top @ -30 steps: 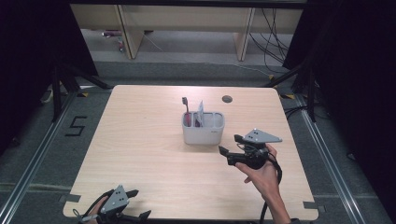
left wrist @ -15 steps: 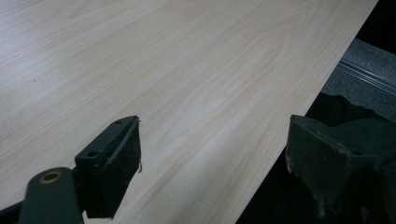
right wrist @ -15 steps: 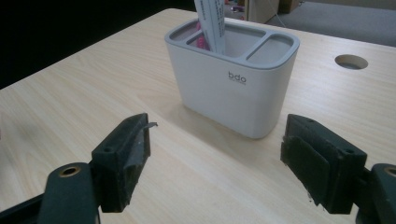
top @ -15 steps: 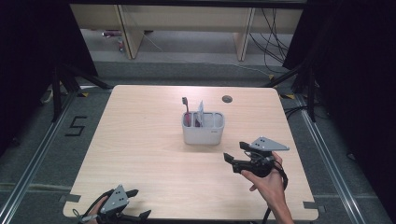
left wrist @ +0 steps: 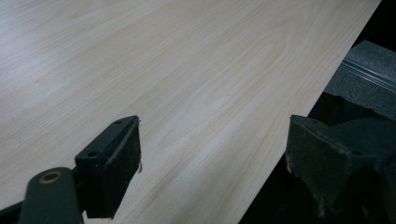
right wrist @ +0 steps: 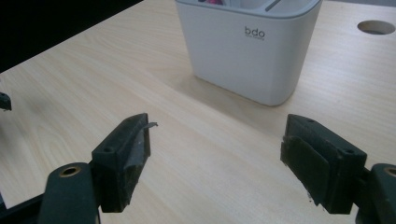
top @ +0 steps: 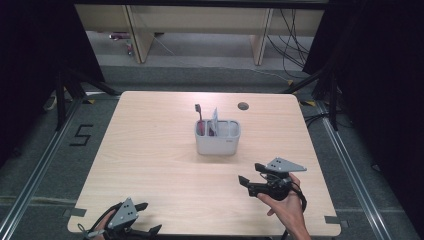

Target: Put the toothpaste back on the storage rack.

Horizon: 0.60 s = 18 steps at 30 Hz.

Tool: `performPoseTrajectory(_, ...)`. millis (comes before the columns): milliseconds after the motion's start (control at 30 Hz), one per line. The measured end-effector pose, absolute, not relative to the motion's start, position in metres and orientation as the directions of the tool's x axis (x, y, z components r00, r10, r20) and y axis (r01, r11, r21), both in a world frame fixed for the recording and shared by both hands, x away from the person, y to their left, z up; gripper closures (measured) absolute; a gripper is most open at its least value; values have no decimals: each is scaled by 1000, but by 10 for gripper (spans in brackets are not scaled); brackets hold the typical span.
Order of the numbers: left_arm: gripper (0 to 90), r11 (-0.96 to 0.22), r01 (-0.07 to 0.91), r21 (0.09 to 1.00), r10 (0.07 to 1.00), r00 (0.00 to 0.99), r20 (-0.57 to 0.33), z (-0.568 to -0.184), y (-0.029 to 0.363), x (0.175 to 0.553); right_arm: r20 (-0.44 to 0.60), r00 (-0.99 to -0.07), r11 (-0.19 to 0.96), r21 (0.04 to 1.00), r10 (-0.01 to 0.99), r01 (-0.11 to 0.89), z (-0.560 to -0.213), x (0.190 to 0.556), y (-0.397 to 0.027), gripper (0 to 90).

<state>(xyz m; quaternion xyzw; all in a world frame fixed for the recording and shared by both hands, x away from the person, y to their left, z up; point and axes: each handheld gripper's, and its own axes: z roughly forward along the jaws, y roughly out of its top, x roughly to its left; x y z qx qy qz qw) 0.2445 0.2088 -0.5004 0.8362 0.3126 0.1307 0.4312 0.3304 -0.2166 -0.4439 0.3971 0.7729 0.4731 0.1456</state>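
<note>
- A pale wood table (top: 165,165) stands on grey floor, with dark curtains at both sides and shelving behind; a round cable hole (top: 243,106) sits near its far edge.
- The caddy (top: 217,137) — a white plastic box with compartments — stands upright near the table's middle, ahead of and to the left of the right gripper (top: 251,176), near it but apart.
- In the right gripper view the caddy (right wrist: 252,51) fills the upper middle; the jaws stand wide apart with nothing between them.
- The left gripper (top: 145,220) rests at the near left edge, well apart from the caddy, jaws likewise spread and empty over bare wood.
- Contents: a red-handled toothbrush (top: 199,117) stands in the left compartment, and a pale tube or card (top: 214,120) — too small to tell which — in the middle; the right one looks empty.
- Handling, as a guess: the caddy is light, stiff and smooth-walled, so slippery; take it across a wall at the rim, or pinch the brush by its handle.
</note>
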Motion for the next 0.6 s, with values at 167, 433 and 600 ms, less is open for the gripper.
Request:
performPoseTrajectory(167, 179, -465, 411, 784, 629, 776, -33, -501, 212, 244, 157, -641, 237, 842, 752, 484, -449, 323, -218, 242)
performPoseTrajectory(433, 179, -428, 416, 803, 633, 772, -63, -501, 210, 243, 189, -614, 231, 812, 766, 537, -464, 311, -222, 238)
performPoseTrajectory(600, 179, -429, 415, 803, 638, 768, -57, -501, 211, 243, 184, -628, 245, 810, 756, 533, -470, 306, -225, 235)
